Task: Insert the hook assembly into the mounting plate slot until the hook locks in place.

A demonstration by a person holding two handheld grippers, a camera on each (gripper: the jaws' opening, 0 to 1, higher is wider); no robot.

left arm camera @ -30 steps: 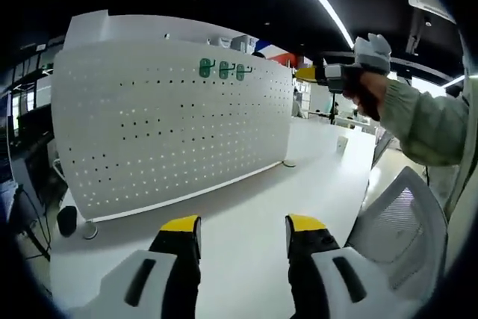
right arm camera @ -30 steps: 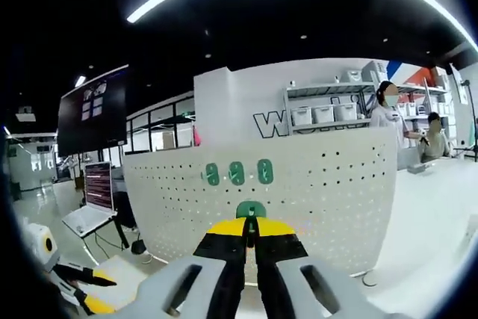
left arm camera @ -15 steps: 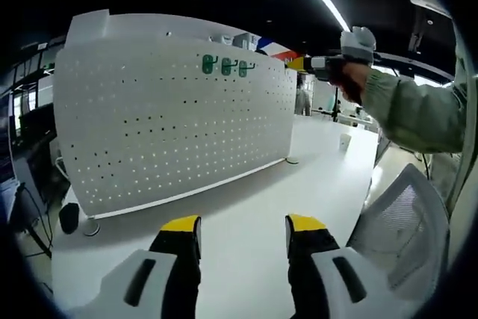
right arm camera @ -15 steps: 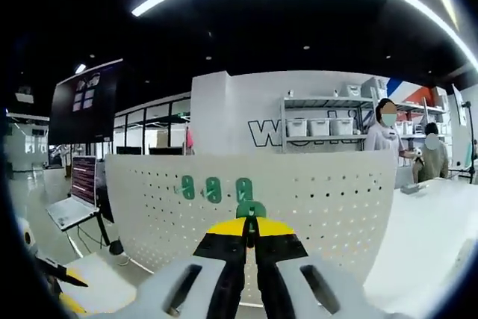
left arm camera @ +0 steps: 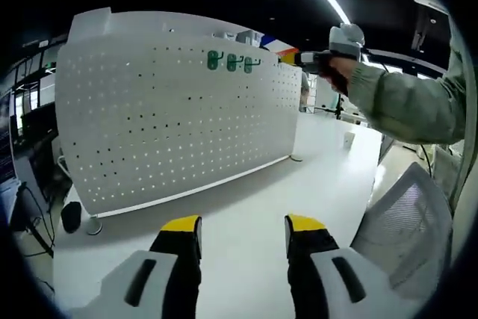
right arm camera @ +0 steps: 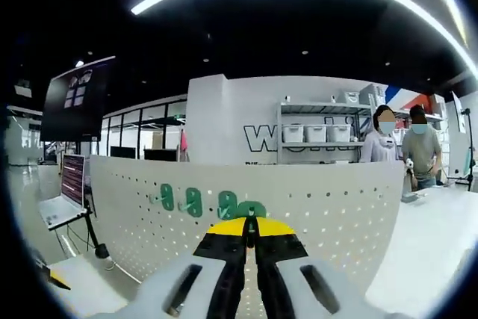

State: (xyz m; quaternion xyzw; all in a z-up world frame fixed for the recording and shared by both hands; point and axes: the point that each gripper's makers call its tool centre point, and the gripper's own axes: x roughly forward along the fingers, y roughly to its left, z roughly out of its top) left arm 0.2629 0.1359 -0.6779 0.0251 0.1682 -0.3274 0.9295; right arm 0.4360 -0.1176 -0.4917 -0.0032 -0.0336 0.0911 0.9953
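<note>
Item: hook assembly (right arm camera: 252, 210), green plastic. It sat pinched between the tips of the right gripper (right arm camera: 251, 227), whose yellow-tipped jaws were clenched on it with no gap visible between them. Only the small rounded top of the piece showed above the jaw tips; its long axis and the way its prongs faced could not be told.

Relation governing the coming move: the mounting plate (left arm camera: 172, 117), a large white perforated panel standing upright on the white table (left arm camera: 246, 214), lay straight ahead of the right gripper's jaws. The held hook was level with the upper rows of holes, just beside three green hooks (right arm camera: 196, 202) already seated in a row near the panel's top edge. Whether the held piece touched the panel could not be told. By judgement, the insertion called for a push forward along the jaw line into a free slot to the right of that row.

In the left gripper view, the right gripper (left arm camera: 317, 57) was raised near the panel's top right corner, carried by a hand in a pale green sleeve (left arm camera: 403, 106), with the seated hooks (left arm camera: 233, 62) a little to its left.

Item: left gripper (left arm camera: 243, 227). Its jaws stood released, wide apart and holding nothing, low over the table and well apart from the panel. The right hand was plainly the nearer.

Also noted: a white mesh chair (left arm camera: 407, 222) at the table's edge.
</note>
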